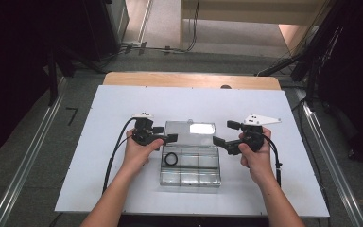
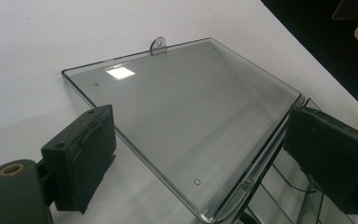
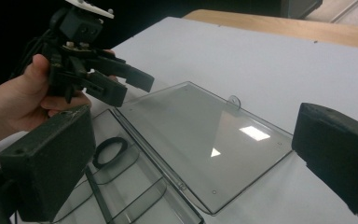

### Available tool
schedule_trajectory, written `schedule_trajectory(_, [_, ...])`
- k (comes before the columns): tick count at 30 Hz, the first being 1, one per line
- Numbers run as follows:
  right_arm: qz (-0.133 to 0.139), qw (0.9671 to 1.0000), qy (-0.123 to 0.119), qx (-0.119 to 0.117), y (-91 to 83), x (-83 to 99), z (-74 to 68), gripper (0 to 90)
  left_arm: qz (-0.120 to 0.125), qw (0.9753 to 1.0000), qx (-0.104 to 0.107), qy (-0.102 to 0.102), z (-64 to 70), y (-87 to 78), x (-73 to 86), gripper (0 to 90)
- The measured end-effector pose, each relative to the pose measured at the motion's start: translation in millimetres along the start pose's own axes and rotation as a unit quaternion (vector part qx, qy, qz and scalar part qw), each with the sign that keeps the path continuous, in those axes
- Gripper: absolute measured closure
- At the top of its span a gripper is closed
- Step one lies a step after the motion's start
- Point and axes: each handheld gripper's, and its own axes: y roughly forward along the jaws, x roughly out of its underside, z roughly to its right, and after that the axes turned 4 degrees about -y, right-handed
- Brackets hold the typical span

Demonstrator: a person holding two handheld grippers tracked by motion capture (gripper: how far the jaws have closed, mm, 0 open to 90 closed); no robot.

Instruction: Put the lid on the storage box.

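High view: a clear plastic compartment box sits at the middle of the white bench, its flat transparent lid swung fully open and lying on the bench behind the tray. The plastic is glossy and catches a bright rectangle of light. Thin clear dividers split the tray into small rectangular cells, and a black rubber ring lies in the cell at the near-left of the top row. A small rounded hanging tab juts from the far edge of the lid.

The left gripper hovers just beside the box's left rear corner, and the right gripper just beside its right rear corner; the box lies between them. Both are matte black with blocky padded fingers. In the left gripper view, the fingers stand wide apart, released, with the lid's corner in the gap between them and nothing gripped. In the right gripper view, the fingers are likewise spread and empty, with the lid and ring beyond them.
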Motion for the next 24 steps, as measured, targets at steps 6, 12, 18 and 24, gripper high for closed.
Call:
schedule_trajectory(6, [-0.008, 0.9994, 0.034, 0.01, 9.1, 4.3, 8.6, 3.8, 0.001, 0.9999, -0.004, -0.012, 0.2, -1.0, 2.5, 12.4])
schedule_trajectory(12, [-0.019, 0.9973, 0.067, 0.02, 17.0, 7.3, 13.2, 10.9, -0.001, 0.9998, -0.007, -0.019, -1.9, 0.7, 5.2, 15.3])
schedule_trajectory(18, [-0.041, 0.9934, 0.1, 0.037, 25.7, 12.9, 16.6, 20.0, -0.003, 0.9996, -0.012, -0.027, -1.4, 4.0, 6.0, 18.6])
schedule_trajectory(24, [-0.064, 0.9879, 0.134, 0.045, 34.8, 20.1, 20.1, 31.3, 0.0, 0.9994, -0.017, -0.031, -1.0, 4.8, 7.4, 19.4])
